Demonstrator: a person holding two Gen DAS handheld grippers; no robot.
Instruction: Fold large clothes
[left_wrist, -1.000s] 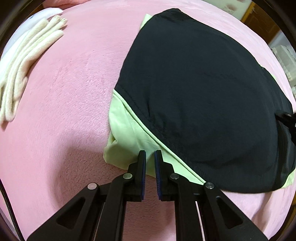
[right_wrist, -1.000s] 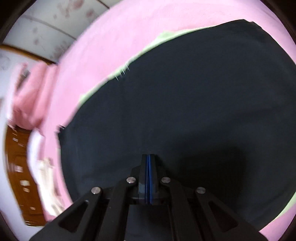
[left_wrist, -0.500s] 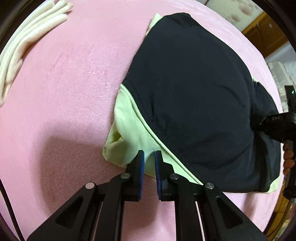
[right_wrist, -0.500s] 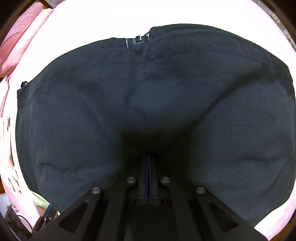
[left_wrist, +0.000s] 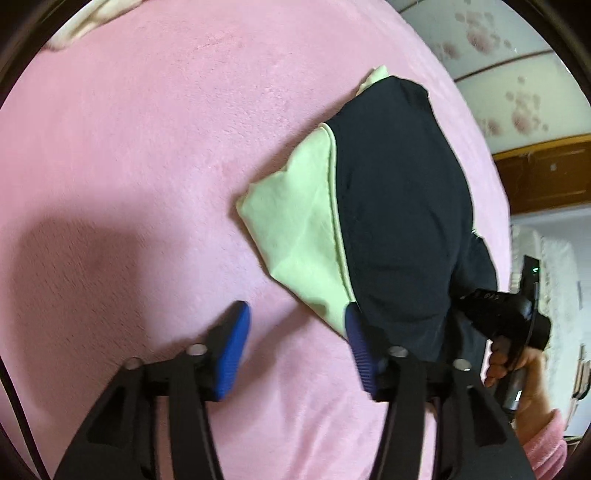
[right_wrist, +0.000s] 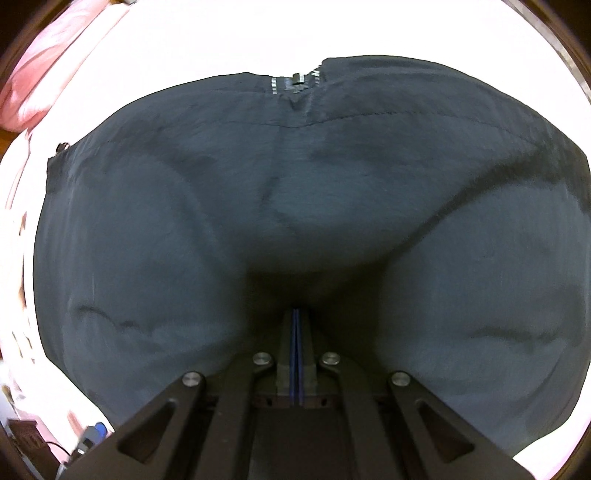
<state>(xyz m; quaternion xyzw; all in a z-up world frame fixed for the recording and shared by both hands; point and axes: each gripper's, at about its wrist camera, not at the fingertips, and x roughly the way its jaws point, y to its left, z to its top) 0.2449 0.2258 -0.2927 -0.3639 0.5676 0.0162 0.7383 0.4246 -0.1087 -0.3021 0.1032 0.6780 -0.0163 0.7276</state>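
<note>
- Left wrist view: the left gripper (left_wrist: 295, 325), a second ago pinched on the lime-green hem of the jacket (left_wrist: 402, 221), now has its jaws opening, blue pads spread wide; between them only pink blanket (left_wrist: 147, 166) and the hem's tip near the right pad, not pressed.
- Jacket lies folded on the blanket, black panel over lime-green flap (left_wrist: 295, 221); it sits farther right in frame than before.
- Only here: a hand (left_wrist: 517, 365) in a pink sleeve (left_wrist: 546, 446) gripping the other tool's black handle at the jacket's right edge; a cream cloth (left_wrist: 88, 18) at top left.
- Right wrist view: right gripper (right_wrist: 296, 314) is clamped fully closed, its tips pushed down into black fabric, which dimples around them; whether cloth is caught between the pads I cannot tell.
- Only here: the jacket's zipper (right_wrist: 295, 82) at its far edge. The blur of a second ago is gone; framing matches the half-second frame.
</note>
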